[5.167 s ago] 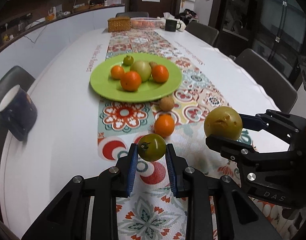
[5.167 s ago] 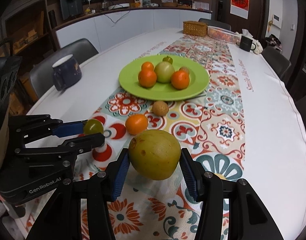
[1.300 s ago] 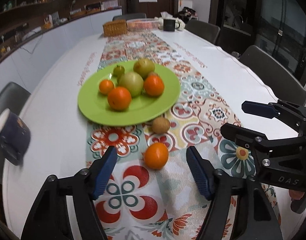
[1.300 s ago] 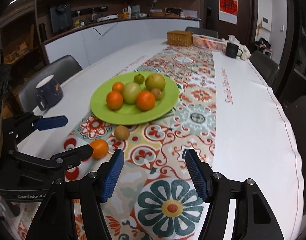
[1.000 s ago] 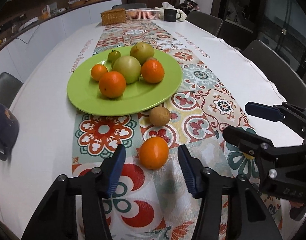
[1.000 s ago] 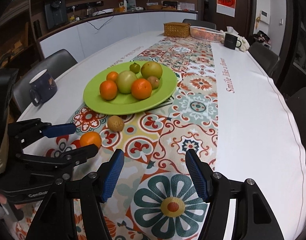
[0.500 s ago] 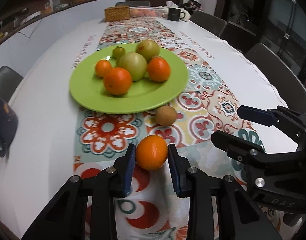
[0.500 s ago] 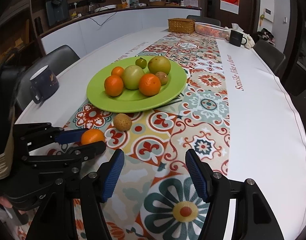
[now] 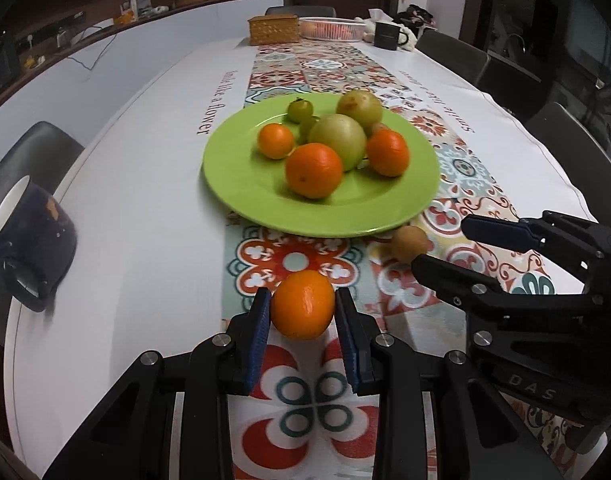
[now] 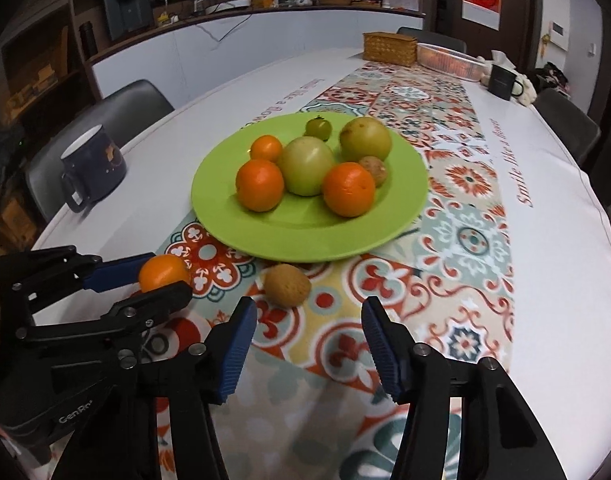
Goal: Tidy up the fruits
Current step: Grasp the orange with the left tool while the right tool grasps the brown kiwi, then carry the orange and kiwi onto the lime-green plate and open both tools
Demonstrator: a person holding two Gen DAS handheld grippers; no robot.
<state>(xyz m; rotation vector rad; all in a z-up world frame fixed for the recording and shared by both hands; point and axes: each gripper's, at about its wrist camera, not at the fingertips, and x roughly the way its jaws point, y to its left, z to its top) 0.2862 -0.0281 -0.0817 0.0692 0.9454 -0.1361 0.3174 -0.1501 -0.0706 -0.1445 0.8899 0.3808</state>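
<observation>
Since 0.5 s ago the right gripper (image 10: 307, 338) has come closer to the kiwi (image 10: 287, 284), which now sits just ahead of its left finger tip. The plate has grown larger in both views. The left gripper (image 9: 303, 314) keeps its clamp on the orange (image 9: 303, 305).

Left gripper: both blue pads press the orange's sides, fruit sitting at the finger tips. From the right wrist view the same orange (image 10: 164, 273) shows between the left gripper's fingers, low over the patterned table runner (image 10: 461, 248); contact with the cloth cannot be told.

Right gripper: fingers spread wide, holding nothing. The kiwi lies on the runner just beyond the tips, nearer the left finger (image 10: 235, 350) than the right one. In the left wrist view the kiwi (image 9: 409, 243) sits right of the left gripper's fingers, partly behind the right gripper's (image 9: 445, 246) lower finger.

Green plate (image 10: 233, 224) lies straight ahead of both grippers, beyond the kiwi, its near rim close to it. On it: 3 oranges, 2 large yellow-green fruits, 1 small green tomato-like fruit (image 10: 319, 127), and 1 small brown fruit (image 10: 374, 169).

Dark blue mug (image 9: 29, 232) stands far left of the left gripper's fingers, near the table edge. A wicker box (image 9: 273, 30) and a black mug (image 9: 387, 35) stand far ahead, beyond the plate.
</observation>
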